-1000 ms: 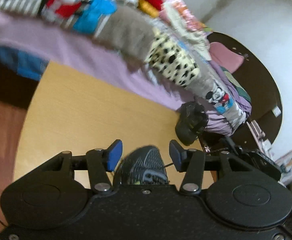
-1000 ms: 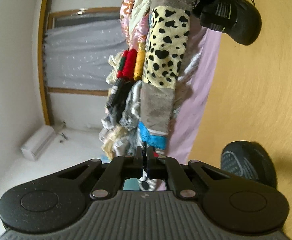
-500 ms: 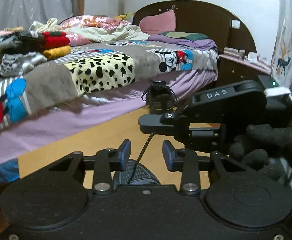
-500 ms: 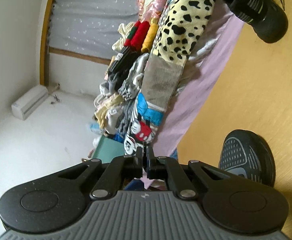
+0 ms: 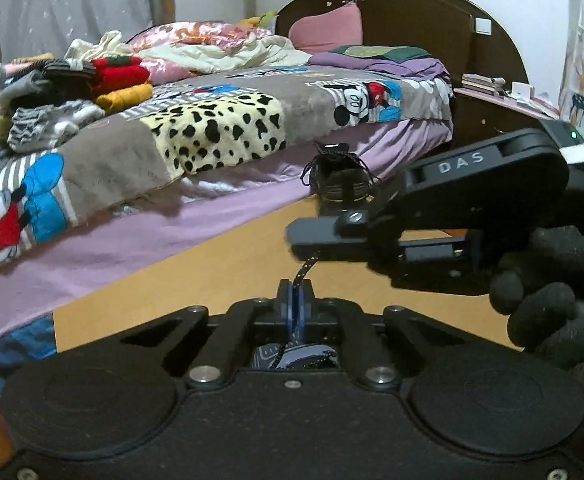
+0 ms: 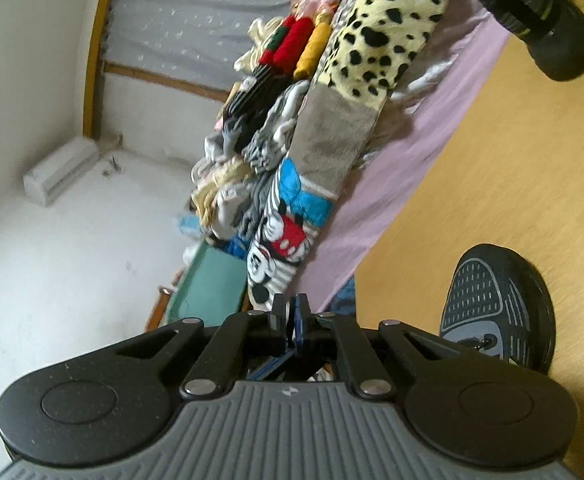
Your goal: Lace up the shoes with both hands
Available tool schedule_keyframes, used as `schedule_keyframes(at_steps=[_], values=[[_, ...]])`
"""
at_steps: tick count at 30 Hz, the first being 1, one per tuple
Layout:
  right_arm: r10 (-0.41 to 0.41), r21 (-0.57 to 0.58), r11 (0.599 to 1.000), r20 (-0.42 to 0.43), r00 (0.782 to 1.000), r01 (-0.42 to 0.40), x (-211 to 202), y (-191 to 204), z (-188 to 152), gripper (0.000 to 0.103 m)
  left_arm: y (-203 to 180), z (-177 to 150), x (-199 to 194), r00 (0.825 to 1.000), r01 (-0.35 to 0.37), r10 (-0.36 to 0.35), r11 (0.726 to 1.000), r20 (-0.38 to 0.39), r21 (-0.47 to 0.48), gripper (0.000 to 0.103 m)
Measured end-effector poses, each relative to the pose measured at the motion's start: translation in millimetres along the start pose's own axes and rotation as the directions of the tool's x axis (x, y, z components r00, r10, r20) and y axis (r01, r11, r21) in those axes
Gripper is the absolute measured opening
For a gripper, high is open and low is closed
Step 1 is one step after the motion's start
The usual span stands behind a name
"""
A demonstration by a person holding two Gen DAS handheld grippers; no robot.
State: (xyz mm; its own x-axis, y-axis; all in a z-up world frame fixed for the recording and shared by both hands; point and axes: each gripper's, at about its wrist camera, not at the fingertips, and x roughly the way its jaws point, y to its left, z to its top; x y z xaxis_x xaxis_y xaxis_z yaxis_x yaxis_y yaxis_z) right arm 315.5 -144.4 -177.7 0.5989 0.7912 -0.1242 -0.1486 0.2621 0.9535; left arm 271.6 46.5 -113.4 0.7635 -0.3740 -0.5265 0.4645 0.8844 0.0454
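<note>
Left gripper (image 5: 296, 300): seen bottom centre of the left view, its blue pads pressed together on one black speckled lace (image 5: 303, 272).
Right gripper (image 5: 316, 236): enters from the right of the left view, held by a black-gloved hand (image 5: 552, 292); its fingers are closed, and the lace runs up to their tip — the grip on it is hidden at the contact.
Right gripper, own view (image 6: 294, 316): pads shut tight at bottom centre; nothing is visible between them.
Shoes: two are counted. The near shoe (image 6: 500, 312) lies on the wooden surface (image 6: 512, 184), lower right of the right view, and just under the left gripper in the left view. The far shoe (image 5: 340, 184) stands by the bed edge, centre right — laces loose.
Lace: rises taut from the near shoe through the left pads.
Bed (image 5: 171, 208): one, spread with patterned blankets and piled clothes, upper left.
</note>
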Motion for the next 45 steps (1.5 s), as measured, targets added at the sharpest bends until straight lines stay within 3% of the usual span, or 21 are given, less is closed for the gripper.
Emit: schedule_keyframes(at_steps=[8,11,15,24,27,30,34,39,42,45], values=[[0.008,-0.022,1.000,0.011,1.000,-0.007,-0.8,1.1,0.8,0.005,0.9,-0.7,-0.4,1.000,-0.001,0.001,1.000,-0.018,-0.012,0.002],[-0.015,-0.043,0.999,0.007,1.000,0.015,0.2,2.3,0.6,0.005,-2.1,1.2,-1.6,1.000,-0.001,0.001,1.000,-0.019,0.002,0.011],[-0.038,-0.088,0.995,-0.001,0.999,0.038,1.3,6.2,0.5,0.005,-4.2,3.6,-3.2,1.000,0.005,-0.005,1.000,-0.017,0.012,0.012],[-0.084,-0.201,0.976,-0.027,0.996,0.077,6.1,17.4,-4.1,0.005,-4.3,3.1,-2.0,1.000,0.008,-0.007,1.000,-0.026,0.015,0.012],[-0.089,-0.211,0.974,-0.032,0.996,0.080,7.1,18.0,-5.4,0.005,-2.9,2.7,-1.7,1.000,0.005,-0.004,1.000,-0.027,0.009,0.004],[-0.087,-0.213,0.974,-0.038,0.995,0.077,8.4,18.1,-6.1,0.005,-1.7,2.4,-3.1,1.000,0.001,-0.001,1.000,-0.022,0.009,0.002],[-0.070,-0.178,0.982,-0.034,0.997,0.063,6.3,16.0,-2.4,0.009,20.9,2.8,-12.4,0.999,-0.044,0.045,0.998,0.015,-0.055,0.002],[-0.126,-0.186,0.975,-0.014,0.992,0.121,-1.2,11.0,6.2,0.011,64.0,7.1,-36.7,0.986,-0.132,0.148,0.977,0.082,-0.168,0.002],[-0.190,-0.236,0.955,-0.028,0.981,0.178,-0.3,9.5,6.1,0.012,87.9,10.6,-58.9,0.965,-0.196,0.229,0.953,0.125,-0.230,0.002],[-0.278,-0.334,0.912,-0.076,0.958,0.238,6.7,13.4,0.3,0.019,108.6,11.5,-79.8,0.938,-0.253,0.307,0.924,0.159,-0.288,0.002]])
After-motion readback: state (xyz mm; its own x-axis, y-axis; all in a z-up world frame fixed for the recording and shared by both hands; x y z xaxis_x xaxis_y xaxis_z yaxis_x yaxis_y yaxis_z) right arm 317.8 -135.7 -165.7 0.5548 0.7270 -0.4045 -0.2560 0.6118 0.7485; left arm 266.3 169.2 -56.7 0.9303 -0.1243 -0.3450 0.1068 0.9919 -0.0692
